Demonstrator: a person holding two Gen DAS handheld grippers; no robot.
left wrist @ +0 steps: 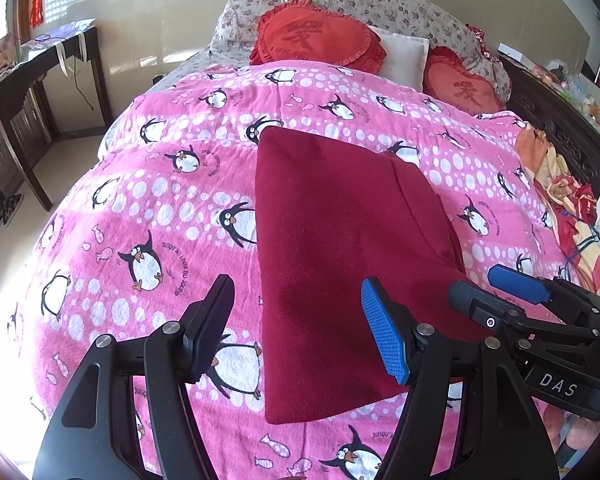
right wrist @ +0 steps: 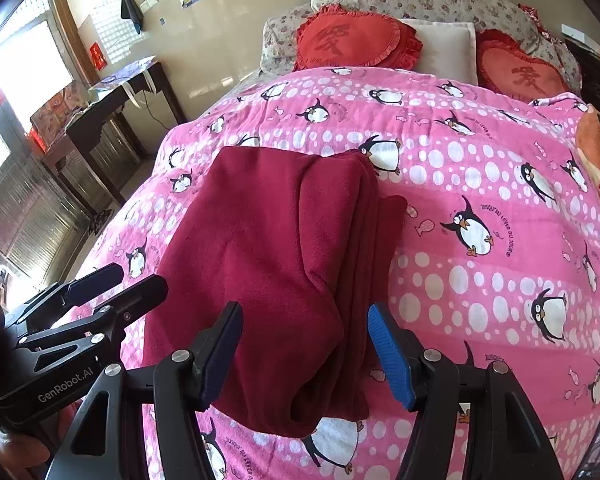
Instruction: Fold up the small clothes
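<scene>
A dark red fleece garment (left wrist: 340, 248) lies folded into a long strip on the pink penguin bedspread (left wrist: 148, 184). It also shows in the right wrist view (right wrist: 268, 264), with its layered folded edge along the right side. My left gripper (left wrist: 300, 332) is open and empty, hovering above the garment's near left edge. My right gripper (right wrist: 304, 354) is open and empty above the garment's near end. Each gripper shows in the other's view: the right one (left wrist: 484, 292) at the garment's right edge, the left one (right wrist: 120, 284) at its left edge.
Two red heart cushions (left wrist: 316, 40), a white pillow (left wrist: 404, 54) and floral pillows lie at the head of the bed. A dark wooden desk (left wrist: 40, 80) stands left of the bed. Crumpled orange and red cloth (left wrist: 572, 208) lies along the bed's right edge.
</scene>
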